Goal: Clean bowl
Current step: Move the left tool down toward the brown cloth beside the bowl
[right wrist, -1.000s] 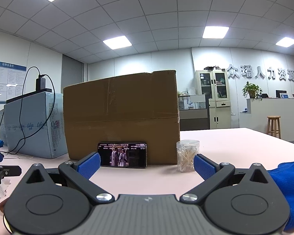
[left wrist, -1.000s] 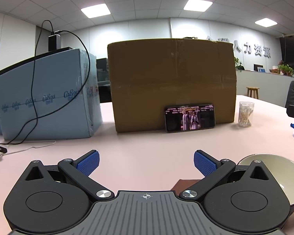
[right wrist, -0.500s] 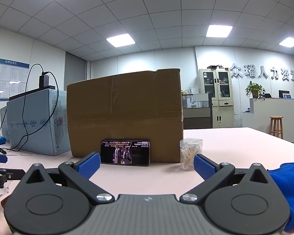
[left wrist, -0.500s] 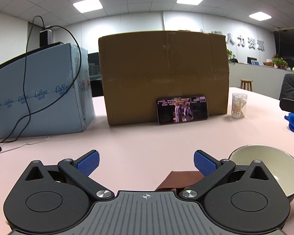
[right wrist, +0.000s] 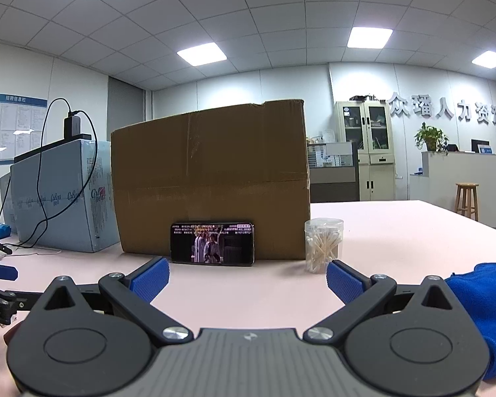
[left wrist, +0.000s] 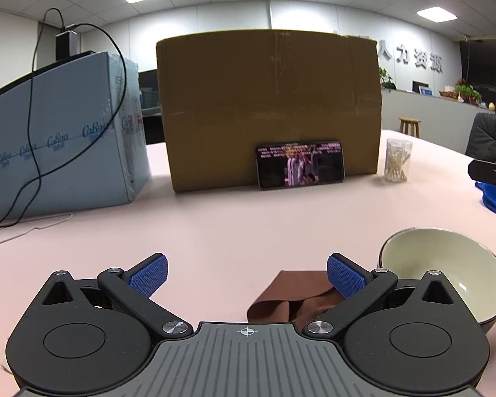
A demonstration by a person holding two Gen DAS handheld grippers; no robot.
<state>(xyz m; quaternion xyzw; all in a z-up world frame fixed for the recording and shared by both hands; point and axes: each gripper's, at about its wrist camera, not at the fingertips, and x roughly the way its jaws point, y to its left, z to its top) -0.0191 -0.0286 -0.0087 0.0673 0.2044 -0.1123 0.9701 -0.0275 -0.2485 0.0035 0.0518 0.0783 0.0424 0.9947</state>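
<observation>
A cream bowl (left wrist: 446, 264) with a dark outside sits on the pink table (left wrist: 248, 218) at the lower right of the left wrist view. A brown cloth (left wrist: 291, 294) lies folded on the table beside the bowl, under my left gripper (left wrist: 246, 273), which is open and empty above it. My right gripper (right wrist: 246, 279) is open and empty, held level over the table. A blue cloth (right wrist: 479, 294) lies just right of it; it also shows in the left wrist view (left wrist: 494, 198). The bowl is hidden in the right wrist view.
A big cardboard box (left wrist: 268, 106) stands at the back with a phone (left wrist: 299, 165) playing video propped against it. A clear tub of cotton swabs (left wrist: 396, 160) stands right of it. A pale blue box (left wrist: 59, 139) with a black cable stands at the left.
My left gripper has tilted down and risen a little, so more of the brown cloth and the bowl show. My right gripper has shifted slightly. Both stay open.
</observation>
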